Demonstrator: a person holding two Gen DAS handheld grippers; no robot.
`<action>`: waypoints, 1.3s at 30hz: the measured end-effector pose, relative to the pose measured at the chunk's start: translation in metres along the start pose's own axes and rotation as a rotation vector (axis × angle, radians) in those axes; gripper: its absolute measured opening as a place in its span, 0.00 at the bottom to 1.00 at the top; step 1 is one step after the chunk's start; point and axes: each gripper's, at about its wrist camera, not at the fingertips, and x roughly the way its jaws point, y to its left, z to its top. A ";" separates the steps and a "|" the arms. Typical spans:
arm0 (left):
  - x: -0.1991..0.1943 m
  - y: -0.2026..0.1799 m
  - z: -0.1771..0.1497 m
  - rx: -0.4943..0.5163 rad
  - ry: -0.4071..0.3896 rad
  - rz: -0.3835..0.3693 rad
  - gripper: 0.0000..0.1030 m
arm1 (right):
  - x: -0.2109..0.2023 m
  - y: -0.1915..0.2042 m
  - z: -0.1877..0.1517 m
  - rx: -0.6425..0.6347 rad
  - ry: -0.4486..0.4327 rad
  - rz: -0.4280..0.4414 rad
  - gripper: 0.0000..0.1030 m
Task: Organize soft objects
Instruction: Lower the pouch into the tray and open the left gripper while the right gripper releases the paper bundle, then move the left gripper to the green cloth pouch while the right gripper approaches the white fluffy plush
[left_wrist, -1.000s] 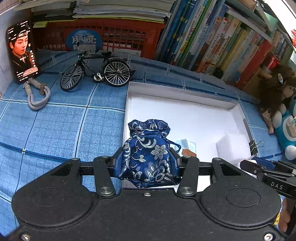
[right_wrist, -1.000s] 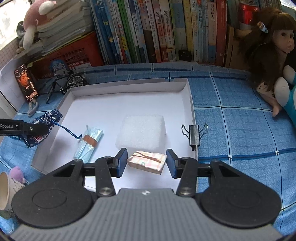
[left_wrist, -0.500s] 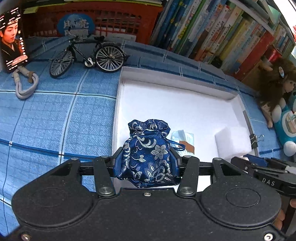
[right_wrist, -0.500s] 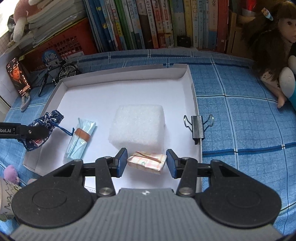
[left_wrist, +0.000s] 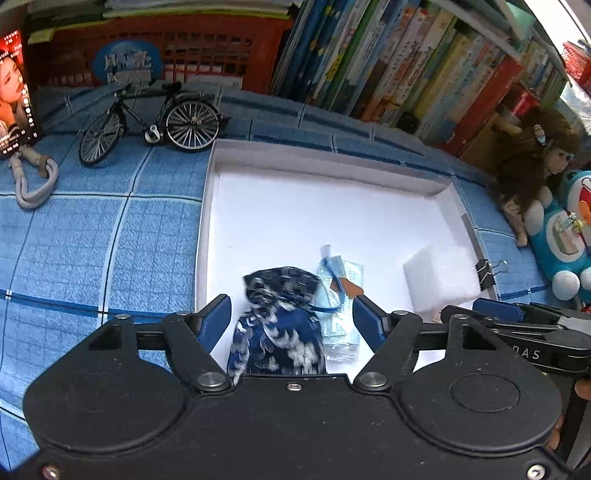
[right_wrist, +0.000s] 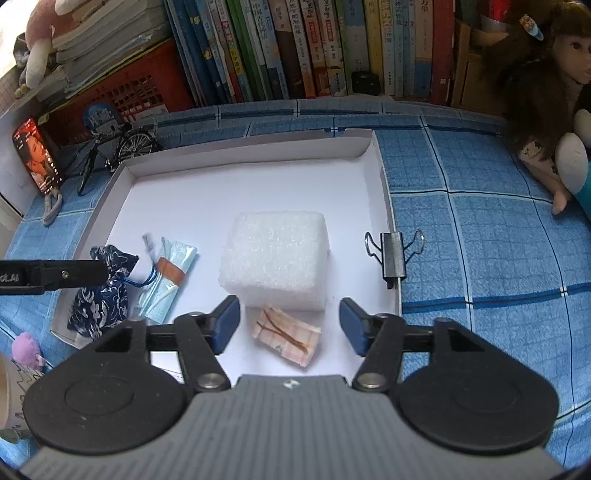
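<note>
Brocade covered the drawstring pouch (left_wrist: 277, 325), dark blue with a silver-white floral pattern, blurred in the left wrist view. It sat between the pads of the left gripper (left_wrist: 291, 321), whose jaws had just been opening and stood clear of it on both sides, so the pouch was released. It lay at the near left corner of the white tray (left_wrist: 332, 158); its lower part was hidden behind the gripper body. Just right of it, touching its cord, lay a folded pale-blue face mask (left_wrist: 341, 306) with a brown band, its near end partly hidden by the right pad. Farther right stood a white foam block (left_wrist: 439, 277) against the tray's right wall, with a binder clip (left_wrist: 487, 273) on that wall. The right gripper's fingers (left_wrist: 517, 317) cut in from the right edge.

In the right wrist view, the right gripper (right_wrist: 290, 325) had also just been opening its jaws, and they stood well apart. Between them, touching neither pad, a small folded pink checked cloth (right_wrist: 286, 334) bound with a rubber band lay tilted on the tray floor (right_wrist: 221, 192), just before the foam block (right_wrist: 275, 262). To the left, the left gripper's finger (right_wrist: 55, 275) crossed over the pouch (right_wrist: 99, 299), hiding its neck. The mask (right_wrist: 166, 280) lay beside it. A cup at the lower left edge was cut off.
</note>
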 end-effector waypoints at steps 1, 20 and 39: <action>-0.003 0.000 0.000 0.001 -0.007 -0.001 0.69 | -0.002 0.000 0.000 0.003 -0.006 0.003 0.72; -0.085 -0.009 -0.054 0.057 -0.197 -0.050 0.72 | -0.089 0.015 -0.029 -0.073 -0.230 -0.001 0.82; -0.138 -0.006 -0.149 0.109 -0.424 -0.116 0.76 | -0.157 0.010 -0.103 -0.112 -0.476 0.035 0.89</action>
